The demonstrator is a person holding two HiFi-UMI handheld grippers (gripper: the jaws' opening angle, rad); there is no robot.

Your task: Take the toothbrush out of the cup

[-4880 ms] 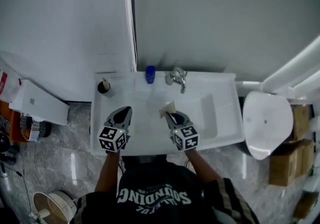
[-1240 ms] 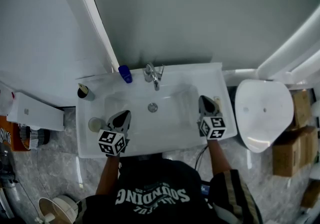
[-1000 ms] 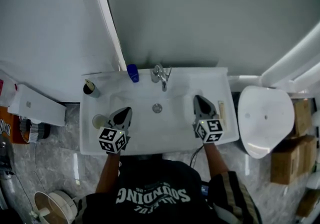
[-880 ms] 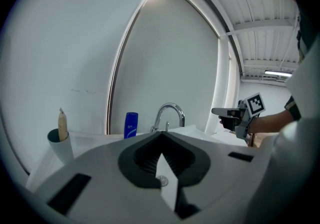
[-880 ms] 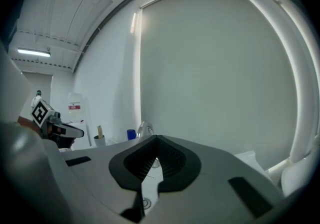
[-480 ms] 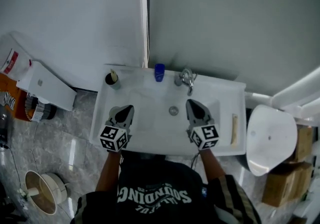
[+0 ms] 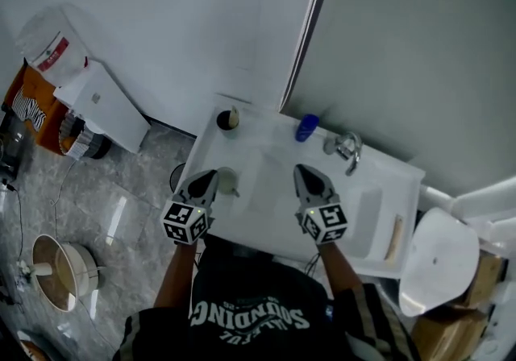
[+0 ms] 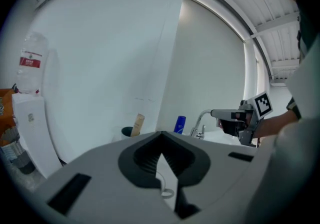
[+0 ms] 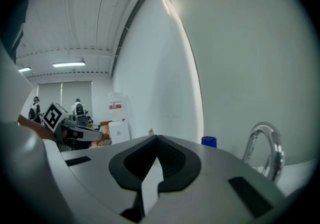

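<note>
Noted left tool (image 7: 207, 176) pinched closed on nothing, tip just beside a pale cup (image 7: 228, 182) at the near left of the white sink (image 7: 266, 192); right tool (image 7: 301, 169) likewise closed and empty over its middle. Logged toothbrush (image 7: 395, 237) out of the cup, lying flat on the sink's right rim, well apart from both tools. Saw dark cup (image 7: 228, 120) with a tan stick at far-left corner, blue bottle (image 7: 305, 127) beside tap (image 7: 347, 146)
</note>
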